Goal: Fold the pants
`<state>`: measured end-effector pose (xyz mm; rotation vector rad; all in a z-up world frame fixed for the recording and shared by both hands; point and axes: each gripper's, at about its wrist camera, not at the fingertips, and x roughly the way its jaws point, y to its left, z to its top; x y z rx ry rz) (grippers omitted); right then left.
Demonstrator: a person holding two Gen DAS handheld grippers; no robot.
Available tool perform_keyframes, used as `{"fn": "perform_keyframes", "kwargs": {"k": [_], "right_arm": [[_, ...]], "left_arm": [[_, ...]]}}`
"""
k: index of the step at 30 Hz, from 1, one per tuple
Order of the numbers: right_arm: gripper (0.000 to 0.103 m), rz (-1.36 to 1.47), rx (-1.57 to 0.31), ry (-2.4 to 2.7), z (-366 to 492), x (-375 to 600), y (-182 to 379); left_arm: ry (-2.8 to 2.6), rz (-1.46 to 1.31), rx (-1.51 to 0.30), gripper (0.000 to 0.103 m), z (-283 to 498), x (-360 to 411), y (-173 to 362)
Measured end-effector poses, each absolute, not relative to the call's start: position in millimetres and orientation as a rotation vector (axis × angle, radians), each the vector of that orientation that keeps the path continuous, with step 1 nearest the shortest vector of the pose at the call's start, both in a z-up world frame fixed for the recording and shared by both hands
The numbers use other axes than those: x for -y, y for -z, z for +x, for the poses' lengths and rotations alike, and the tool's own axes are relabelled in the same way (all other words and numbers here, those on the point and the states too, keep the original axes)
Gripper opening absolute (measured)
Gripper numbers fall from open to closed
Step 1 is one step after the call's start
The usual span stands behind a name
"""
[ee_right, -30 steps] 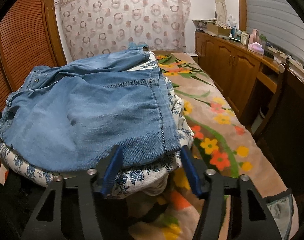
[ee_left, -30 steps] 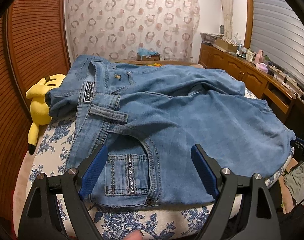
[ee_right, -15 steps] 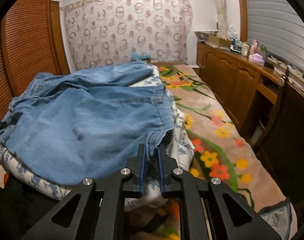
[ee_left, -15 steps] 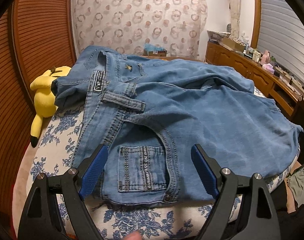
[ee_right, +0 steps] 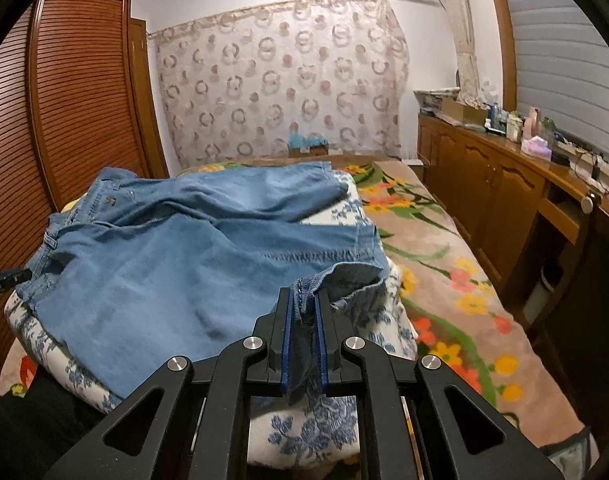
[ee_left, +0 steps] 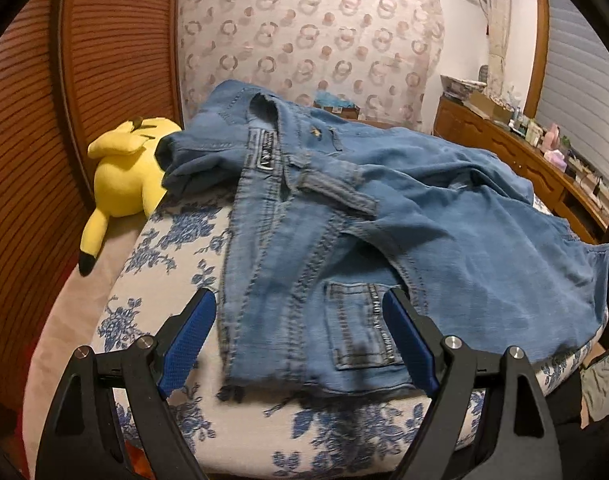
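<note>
Light blue denim pants (ee_left: 384, 216) lie spread on a blue-flowered white cushion (ee_left: 172, 240); they also show in the right wrist view (ee_right: 192, 252). My left gripper (ee_left: 296, 328) is open, its blue pads on either side of the near waist edge and back pocket (ee_left: 356, 328), just above the fabric. My right gripper (ee_right: 303, 312) is shut on the hem of a pant leg (ee_right: 344, 274), which is lifted and bunched between the pads.
A yellow plush toy (ee_left: 124, 176) lies left of the pants against a wooden slatted door (ee_left: 32, 120). A floral blanket (ee_right: 444, 280) covers the bed to the right. A wooden cabinet (ee_right: 504, 200) with bottles runs along the right wall.
My right gripper closed on the leg hem and lifted it a little. My left gripper moved left along the waist edge, staying open.
</note>
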<state>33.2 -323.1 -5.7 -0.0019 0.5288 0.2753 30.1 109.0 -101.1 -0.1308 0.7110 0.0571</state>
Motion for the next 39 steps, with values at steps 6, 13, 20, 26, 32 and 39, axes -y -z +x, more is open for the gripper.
{"fn": "perform_keyframes", "kwargs": {"k": [6, 13, 20, 26, 32, 39], "right_arm": [[0.01, -0.019, -0.509, -0.269, 32, 326, 13], [0.01, -0.02, -0.492, -0.254, 24, 327, 21], [0.01, -0.029, -0.493, -0.253, 19, 321, 27], [0.01, -0.024, -0.492, -0.251, 24, 319, 17], [0.01, -0.02, -0.478, -0.249, 24, 318, 12], [0.01, -0.016, -0.467, -0.246, 22, 316, 14]], "left_arm": [[-0.085, -0.129, -0.727, 0.067, 26, -122, 110], [-0.089, -0.135, -0.777, 0.061, 26, -129, 125], [-0.07, -0.139, -0.779, 0.059, 21, -131, 130], [-0.036, -0.142, -0.771, 0.046, 21, -130, 130], [-0.021, -0.135, -0.751, 0.024, 19, -128, 124], [-0.019, -0.135, -0.7, 0.006, 12, -131, 109]]}}
